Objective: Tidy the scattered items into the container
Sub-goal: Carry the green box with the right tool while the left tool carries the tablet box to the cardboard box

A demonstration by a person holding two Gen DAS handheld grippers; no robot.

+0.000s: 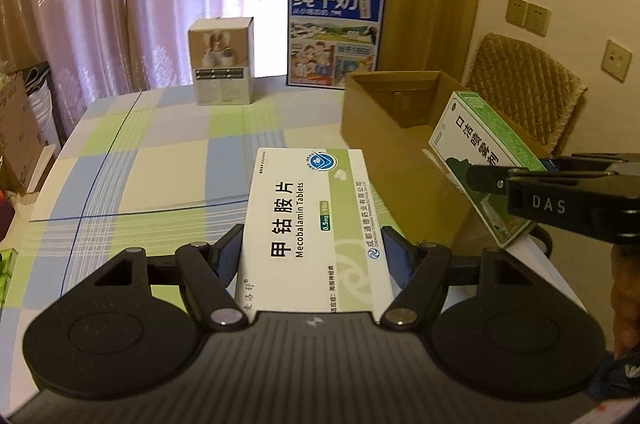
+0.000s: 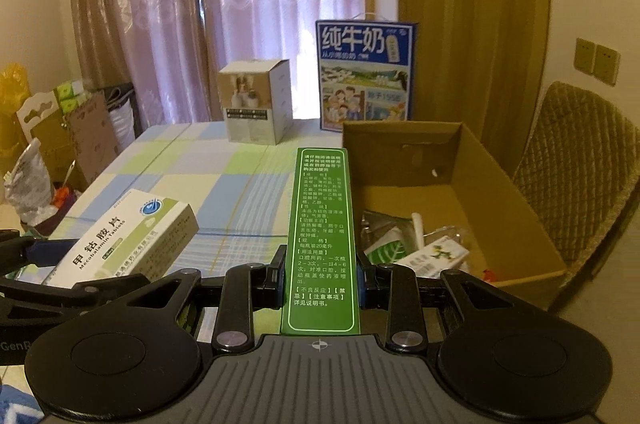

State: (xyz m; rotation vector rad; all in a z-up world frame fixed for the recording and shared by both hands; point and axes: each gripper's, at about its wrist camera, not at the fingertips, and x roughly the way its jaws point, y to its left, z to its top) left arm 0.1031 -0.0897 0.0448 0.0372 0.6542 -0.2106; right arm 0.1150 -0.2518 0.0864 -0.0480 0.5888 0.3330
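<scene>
My left gripper [image 1: 312,252] is shut on a white Mecobalamin tablet box [image 1: 308,232], held above the checked tablecloth just left of the open cardboard box [image 1: 384,140]. The tablet box also shows in the right wrist view [image 2: 128,244]. My right gripper [image 2: 320,274] is shut on a green spray medicine box [image 2: 322,240], held upright-on-edge left of the cardboard box [image 2: 516,192]. In the left wrist view the green box [image 1: 484,160] hangs at the cardboard box's near right corner. Several packets [image 2: 416,244] lie inside the cardboard box.
A small white product box [image 1: 222,62] and a blue milk carton case [image 1: 334,32] stand at the table's far edge. A woven chair [image 2: 572,160] stands right of the table. Bags and cartons [image 2: 60,128] crowd the floor at left.
</scene>
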